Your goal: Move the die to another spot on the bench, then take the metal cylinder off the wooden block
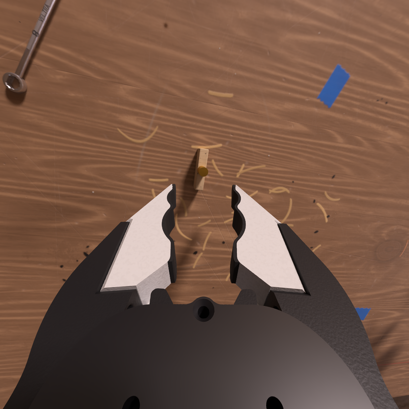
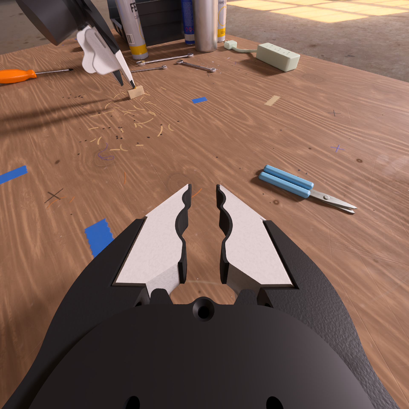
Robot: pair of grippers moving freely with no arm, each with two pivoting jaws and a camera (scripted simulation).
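Note:
A small wooden block lies on the brown bench among wood shavings, with a short brass-coloured metal cylinder standing on its middle. My left gripper is open and empty, pointing down at the block with its fingertips spread either side of the block's near end. In the right wrist view the left gripper has its tips just over the block, and they mostly hide the cylinder. My right gripper is open and empty, low over the bench's near middle. No die shows in either view.
A ring wrench and blue tape lie beyond the block. Blue-handled scissors lie right of my right gripper. An orange screwdriver, spray cans, wrenches and a power strip stand at the back.

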